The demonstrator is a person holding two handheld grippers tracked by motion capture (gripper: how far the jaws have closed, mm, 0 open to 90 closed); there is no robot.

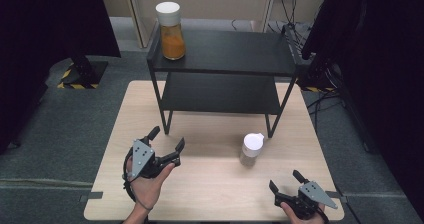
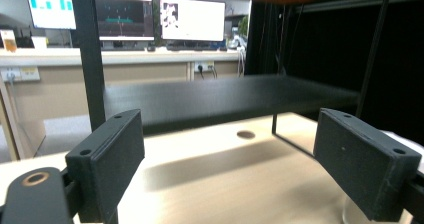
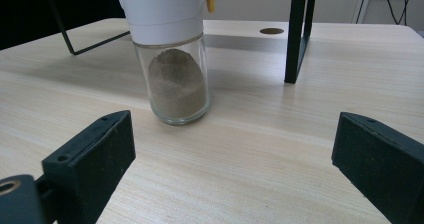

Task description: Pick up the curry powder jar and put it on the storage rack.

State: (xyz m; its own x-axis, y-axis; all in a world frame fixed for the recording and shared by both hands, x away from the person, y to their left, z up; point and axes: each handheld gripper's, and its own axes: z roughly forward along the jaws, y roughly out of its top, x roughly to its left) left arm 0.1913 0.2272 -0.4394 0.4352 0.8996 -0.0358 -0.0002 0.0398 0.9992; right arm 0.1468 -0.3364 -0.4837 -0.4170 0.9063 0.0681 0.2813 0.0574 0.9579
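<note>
A glass jar of grey-brown powder (image 1: 250, 149) with a white cap stands on the wooden table, in front of the black shelf rack (image 1: 222, 76). It appears close ahead in the right gripper view as the powder jar (image 3: 172, 54). A taller jar of orange powder (image 1: 171, 30) stands on the rack's top shelf at its left end. My left gripper (image 1: 167, 137) is open at the table's front left, jaws empty, pointing toward the rack. My right gripper (image 1: 285, 180) is open at the front right, low by the table's edge, with nothing between its jaws.
The rack's lower shelf (image 2: 225, 96) is empty and lies just ahead of my left gripper (image 2: 240, 174). A rack leg (image 3: 296, 34) stands right of the jar. The tabletop (image 1: 210, 179) between the two grippers is bare wood. Dark curtains and cables flank the table.
</note>
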